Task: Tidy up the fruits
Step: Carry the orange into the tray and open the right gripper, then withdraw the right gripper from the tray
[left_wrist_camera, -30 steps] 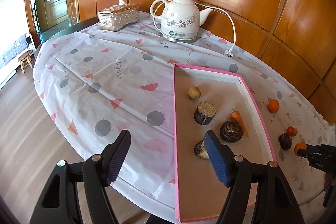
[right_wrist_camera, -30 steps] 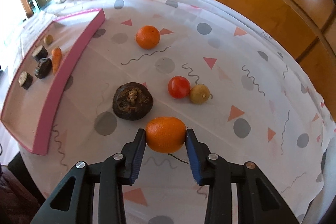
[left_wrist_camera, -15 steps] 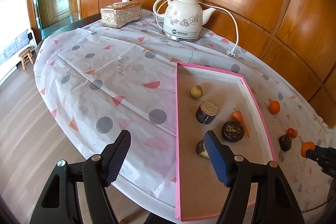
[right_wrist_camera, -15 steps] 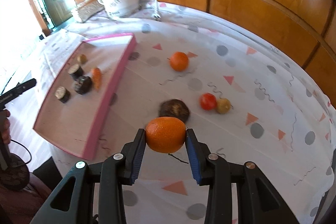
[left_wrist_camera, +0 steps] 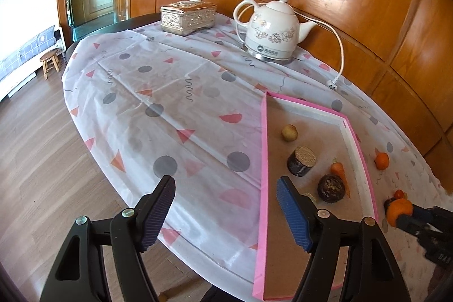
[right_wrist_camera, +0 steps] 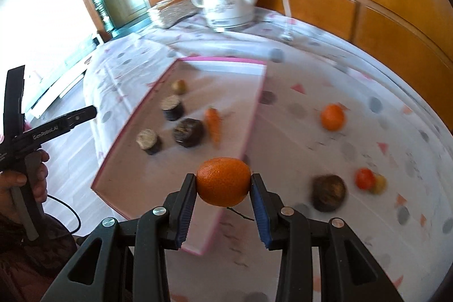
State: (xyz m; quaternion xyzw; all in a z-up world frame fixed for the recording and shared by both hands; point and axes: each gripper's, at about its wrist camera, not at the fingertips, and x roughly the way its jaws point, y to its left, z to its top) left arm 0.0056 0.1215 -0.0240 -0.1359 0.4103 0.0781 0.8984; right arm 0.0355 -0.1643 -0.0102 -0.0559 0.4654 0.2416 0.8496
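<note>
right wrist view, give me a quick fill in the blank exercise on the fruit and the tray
1. The right gripper is shut on a round ____ citrus fruit.
2. The shallow tray with the ____ rim holds five items, among them a small orange carrot.
3. The white ceramic ____ stands at the far side of the table.
4. The left gripper is open and holds ____.

Missing words: orange; pink; kettle; nothing

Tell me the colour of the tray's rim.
Pink, clearest in the left wrist view: tray rim.
</note>
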